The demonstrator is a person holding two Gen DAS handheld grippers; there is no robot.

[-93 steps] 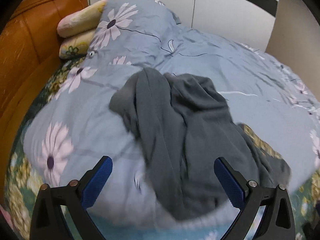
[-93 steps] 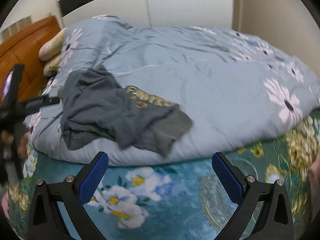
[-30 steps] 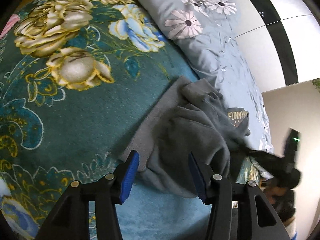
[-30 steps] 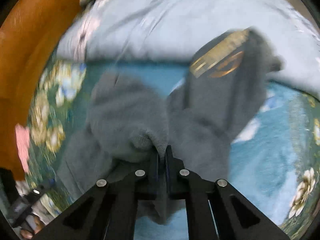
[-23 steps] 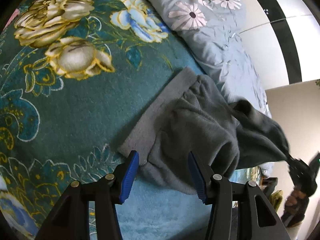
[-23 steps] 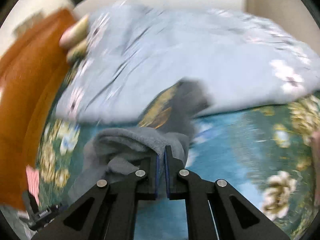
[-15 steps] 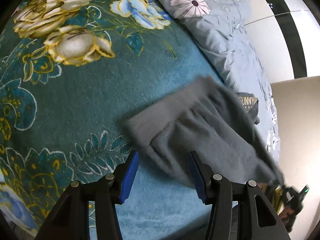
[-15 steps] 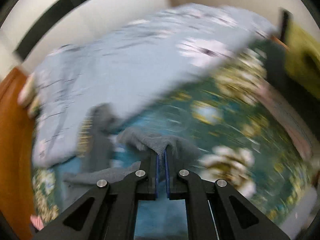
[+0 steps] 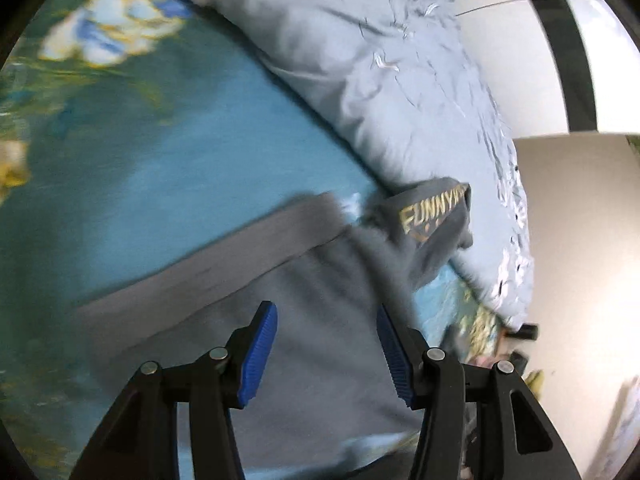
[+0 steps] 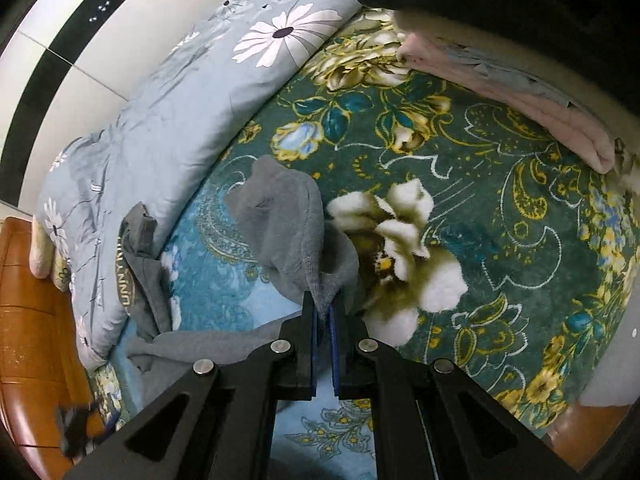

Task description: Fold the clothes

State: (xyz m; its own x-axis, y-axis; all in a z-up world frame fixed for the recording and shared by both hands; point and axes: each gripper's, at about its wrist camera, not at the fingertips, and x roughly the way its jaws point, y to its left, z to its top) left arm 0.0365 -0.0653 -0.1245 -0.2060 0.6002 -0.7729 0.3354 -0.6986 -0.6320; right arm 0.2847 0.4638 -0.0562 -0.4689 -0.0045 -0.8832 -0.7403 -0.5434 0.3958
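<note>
A grey sweatshirt (image 9: 304, 304) with gold "FUNNY" lettering lies stretched across the teal floral bedspread (image 9: 120, 152). My left gripper (image 9: 326, 354) is open just above its body, blue pads either side, holding nothing. My right gripper (image 10: 323, 312) is shut on an edge of the grey sweatshirt (image 10: 280, 216), holding it pulled out over the bedspread (image 10: 500, 240). The lettered part (image 10: 124, 276) lies against the quilt's edge.
A pale blue daisy quilt (image 9: 400, 80) is bunched along the bed's far side, also in the right wrist view (image 10: 168, 112). A folded pink cloth (image 10: 520, 96) lies at the bed's right. An orange wooden headboard (image 10: 28, 320) is at left.
The right gripper has pulled the sweatshirt's edge out to the right, spreading the garment flat on the bedspread. The left gripper has moved in over the garment, still open.
</note>
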